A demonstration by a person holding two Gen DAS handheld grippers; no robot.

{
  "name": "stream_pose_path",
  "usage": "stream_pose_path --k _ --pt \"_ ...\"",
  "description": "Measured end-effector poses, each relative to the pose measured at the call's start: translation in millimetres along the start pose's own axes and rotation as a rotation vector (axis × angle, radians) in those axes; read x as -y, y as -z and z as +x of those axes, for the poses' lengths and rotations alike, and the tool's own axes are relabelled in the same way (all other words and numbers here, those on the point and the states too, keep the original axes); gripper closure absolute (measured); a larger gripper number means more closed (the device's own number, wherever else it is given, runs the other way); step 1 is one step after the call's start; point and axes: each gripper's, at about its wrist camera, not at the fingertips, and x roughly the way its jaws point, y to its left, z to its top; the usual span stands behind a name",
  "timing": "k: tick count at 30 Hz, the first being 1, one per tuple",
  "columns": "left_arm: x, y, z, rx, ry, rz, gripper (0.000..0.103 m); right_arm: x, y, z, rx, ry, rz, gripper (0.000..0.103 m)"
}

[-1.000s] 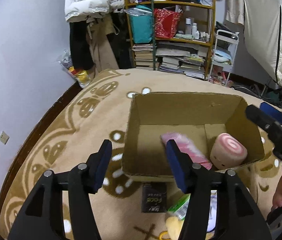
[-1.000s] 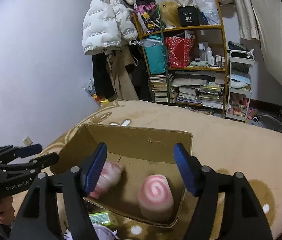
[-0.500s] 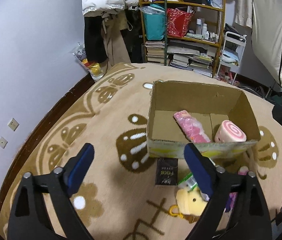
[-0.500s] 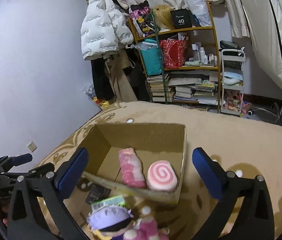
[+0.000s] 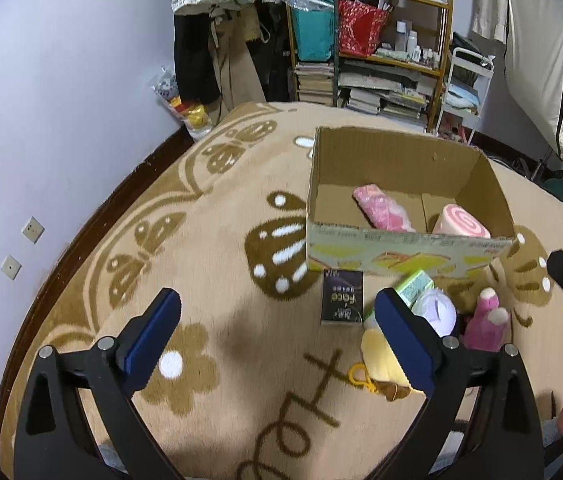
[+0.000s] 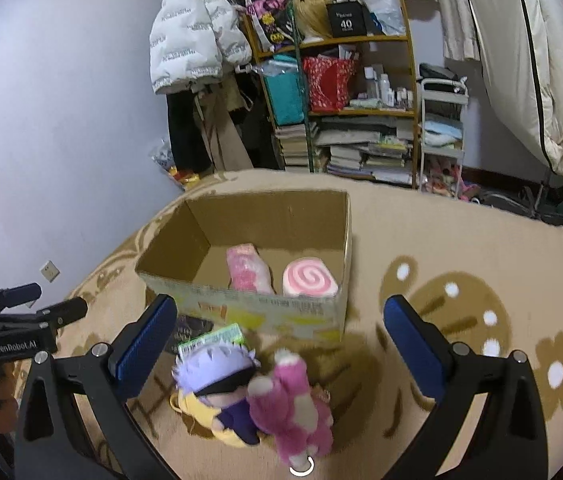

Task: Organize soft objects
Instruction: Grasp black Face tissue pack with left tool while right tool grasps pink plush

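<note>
An open cardboard box (image 5: 401, 254) (image 6: 249, 312) stands on the rug. It holds a pink fluffy roll (image 5: 381, 208) (image 6: 247, 268) and a pink swirl-cake plush (image 5: 463, 222) (image 6: 309, 280). In front of the box lie a white-haired doll (image 6: 217, 368) (image 5: 435, 310), a pink plush animal (image 6: 289, 400) (image 5: 483, 320), a yellow plush (image 5: 381, 356) and a green packet (image 5: 413, 286) (image 6: 211, 336). My left gripper (image 5: 277, 340) is open and empty above the rug, left of the pile. My right gripper (image 6: 281, 348) is open and empty over the doll and pink plush.
A black flat pack (image 5: 341, 296) lies on the rug before the box. A cluttered shelf (image 5: 365, 40) with books, a white cart (image 5: 465, 92) and hanging coats (image 6: 197, 36) stand behind. The wall (image 5: 41, 120) borders the rug on the left.
Both grippers have pulled back and up from the box and opened wider. The pile of plush toys in front of the box has come into view.
</note>
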Motion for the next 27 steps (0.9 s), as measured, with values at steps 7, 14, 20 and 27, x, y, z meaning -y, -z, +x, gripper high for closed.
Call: stream_pose_path --k 7,14,20,27 --pt "1 8 16 -0.057 0.008 -0.006 0.006 1 21 12 -0.078 0.001 0.026 0.0" --pt "4 14 42 -0.13 0.005 -0.008 0.006 1 34 32 -0.146 0.018 0.022 0.0" --pt "8 16 66 -0.197 -0.002 -0.011 0.006 8 42 50 -0.207 0.036 0.055 0.001" --pt "16 19 92 -0.257 0.007 0.008 0.006 16 51 69 -0.268 0.034 0.096 0.015"
